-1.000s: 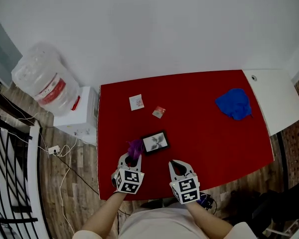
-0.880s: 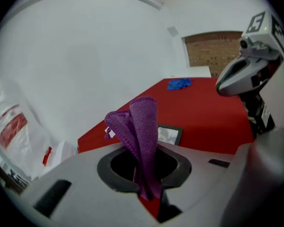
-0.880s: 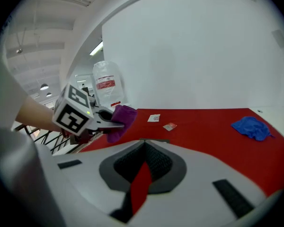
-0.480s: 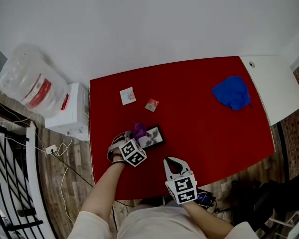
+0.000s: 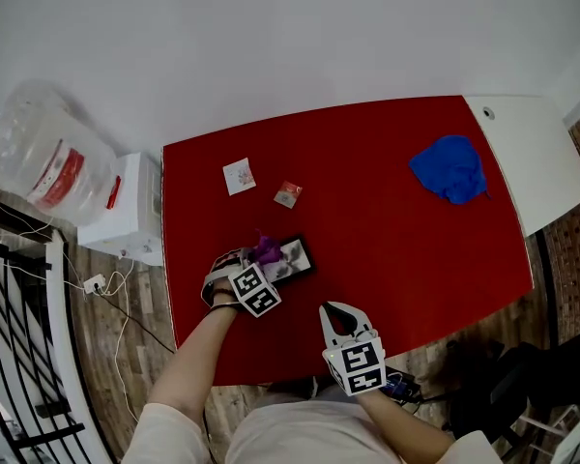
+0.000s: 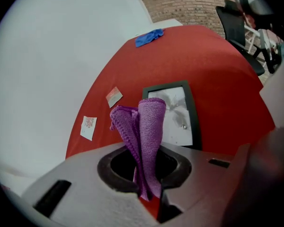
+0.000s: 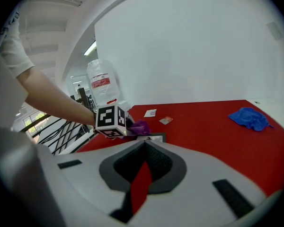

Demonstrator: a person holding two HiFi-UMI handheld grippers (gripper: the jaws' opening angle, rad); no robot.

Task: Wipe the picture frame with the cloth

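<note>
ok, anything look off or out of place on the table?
Nothing spilled or damaged. The black picture frame lies flat but askew to the red table's edges, and a crumpled blue cloth sits alone near the far right corner.

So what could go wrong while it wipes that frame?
The frame lies loose on the table, and the right gripper is off it, so a wipe may just push it along. Also, the cloth is a narrow bunch in the left gripper; it could slip out, or the hard jaws might scrape the picture.
</note>
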